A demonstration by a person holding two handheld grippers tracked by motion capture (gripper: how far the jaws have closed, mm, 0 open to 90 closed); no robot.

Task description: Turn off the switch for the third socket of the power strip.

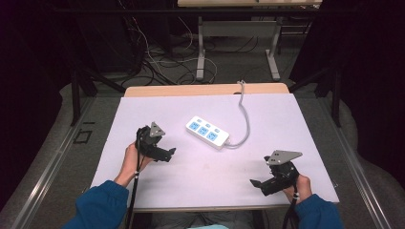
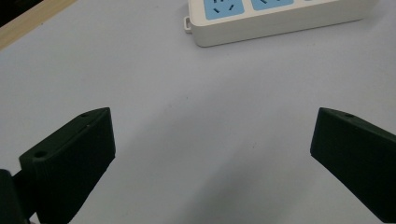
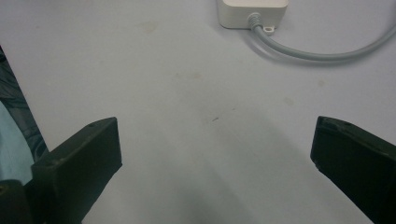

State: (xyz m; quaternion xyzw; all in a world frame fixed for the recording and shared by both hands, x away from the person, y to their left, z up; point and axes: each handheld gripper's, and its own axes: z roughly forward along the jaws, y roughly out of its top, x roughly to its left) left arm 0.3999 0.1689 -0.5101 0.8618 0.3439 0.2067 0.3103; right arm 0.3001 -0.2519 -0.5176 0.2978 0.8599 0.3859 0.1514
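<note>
**Fingers spread on both grippers, power strip between them**

Fingers [image 2: 70,158] of the left gripper [image 1: 168,153] stand wide apart with nothing between them, above bare white table [image 1: 200,181]. The right gripper [image 1: 256,185] is spread the same way, its fingers [image 3: 79,168] empty over the sheet.

The power strip [image 1: 207,131] lies flat near the middle of the table, slanting from far left to near right, blue sockets facing up. It is near the left gripper, to that gripper's right and a little farther off, and apart from it. Its grey cable [image 1: 246,119] leaves the strip's right end, loops, and runs to the far edge.

The right gripper sits well apart from the strip, at the near right of the table, held in a hand [image 1: 298,188] with a blue sleeve [image 1: 313,212].
</note>
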